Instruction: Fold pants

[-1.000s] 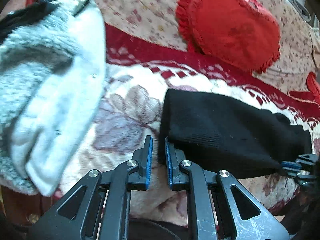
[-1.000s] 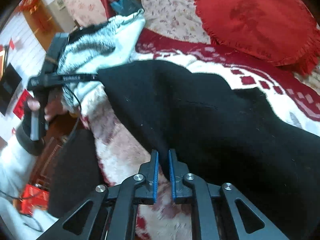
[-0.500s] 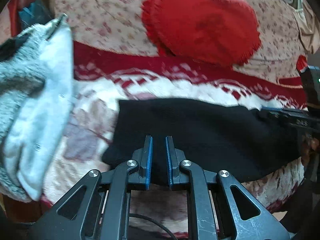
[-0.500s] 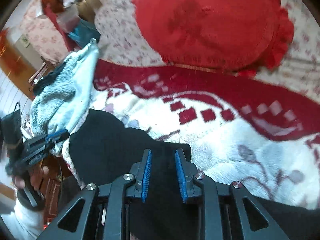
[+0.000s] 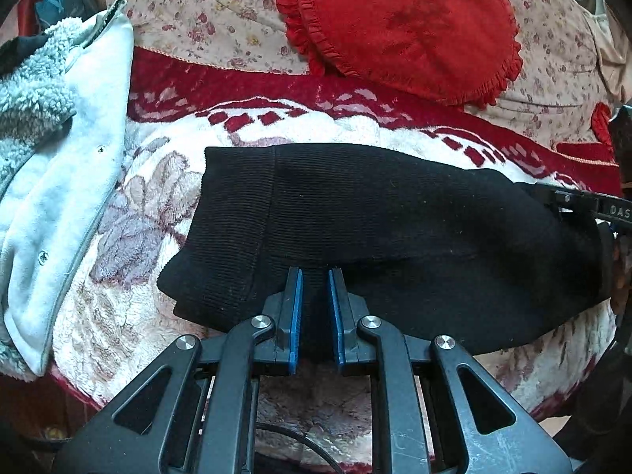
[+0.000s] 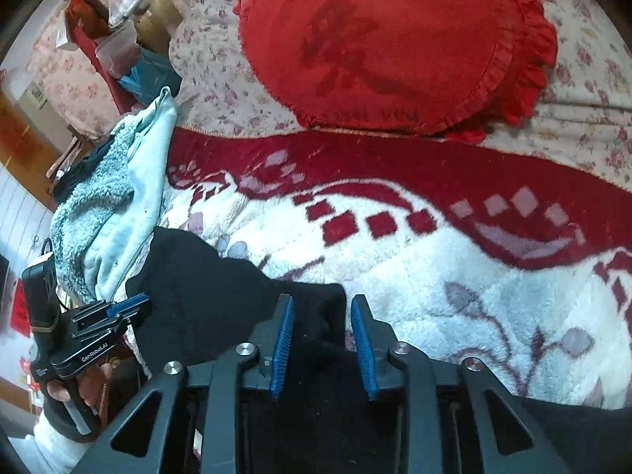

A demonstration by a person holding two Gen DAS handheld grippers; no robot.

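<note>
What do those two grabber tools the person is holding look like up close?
Both are black plastic. Each gripper, left and right, has two fingers lined with ribbed blue pads and silver pivot screws on cut-out linkage arms. Seen from the right camera, the left one carries white "GenRobot.AI" lettering and a pistol-style handle held by a hand in a white sleeve. A thin black cable trails below.

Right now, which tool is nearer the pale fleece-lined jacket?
Left. The left tool sits at the black knit pants' end beside the pale fleece-lined jacket; the right tool is at the opposite end.
</note>
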